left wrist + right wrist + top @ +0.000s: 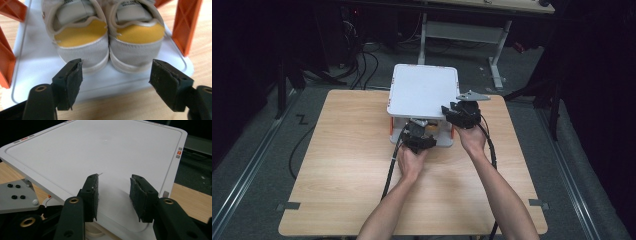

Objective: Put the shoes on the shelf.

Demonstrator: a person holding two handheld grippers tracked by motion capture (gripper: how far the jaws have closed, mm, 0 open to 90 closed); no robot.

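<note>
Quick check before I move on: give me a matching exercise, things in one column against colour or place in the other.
1. shoes
2. rack posts
3. left gripper
4. right gripper

a. orange
b. over the white top shelf
c. grey with yellow heel lining
d. open, facing the shoe heels on the lower shelf

Pairs: 1-c, 2-a, 3-d, 4-b

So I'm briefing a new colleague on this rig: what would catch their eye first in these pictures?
Probably the pair of grey canvas shoes with yellow heel linings, heels toward the open left gripper, on the lower white shelf of a small rack with orange plastic legs. Next, the rack's bare white top shelf at the wooden table's far edge, with the right gripper open over it.
</note>
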